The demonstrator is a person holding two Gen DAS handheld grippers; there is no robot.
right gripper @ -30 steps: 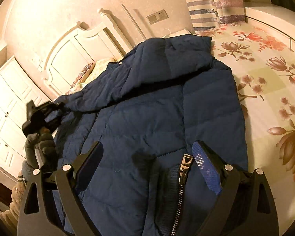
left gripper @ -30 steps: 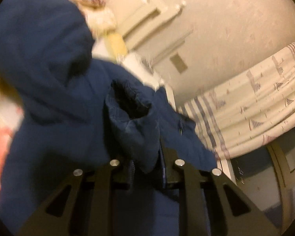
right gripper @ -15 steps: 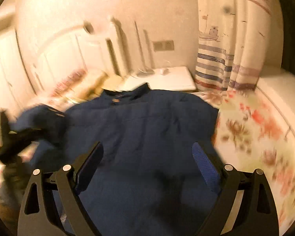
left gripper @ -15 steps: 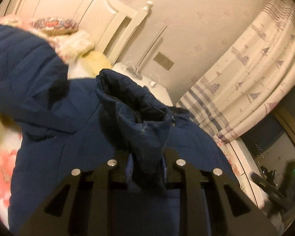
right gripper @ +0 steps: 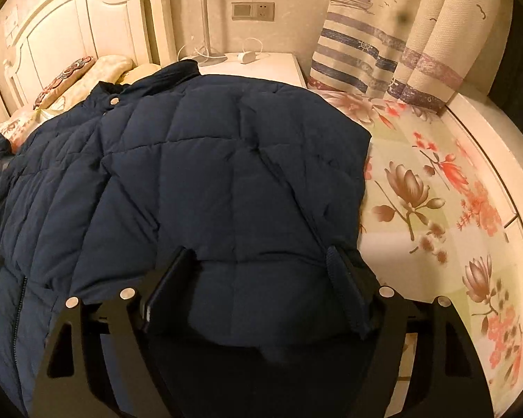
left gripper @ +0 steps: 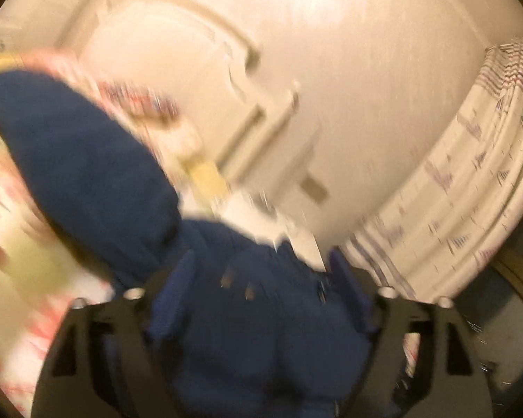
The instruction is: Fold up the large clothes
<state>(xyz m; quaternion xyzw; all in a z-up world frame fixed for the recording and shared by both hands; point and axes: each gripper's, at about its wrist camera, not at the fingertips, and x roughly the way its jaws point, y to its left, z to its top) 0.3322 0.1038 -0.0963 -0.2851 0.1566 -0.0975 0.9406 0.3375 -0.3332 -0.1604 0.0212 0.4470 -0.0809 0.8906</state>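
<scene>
With both tongs spread, left tongs and right tongs over the navy jacket filling the frame's centre on the bed, we should pinch one thick edge firmly before folding.

The jacket is matt navy quilted cloth with shiny metal snaps. The bed sheet is smooth floral cloth. The headboard looks like painted, semi-gloss wood.
</scene>
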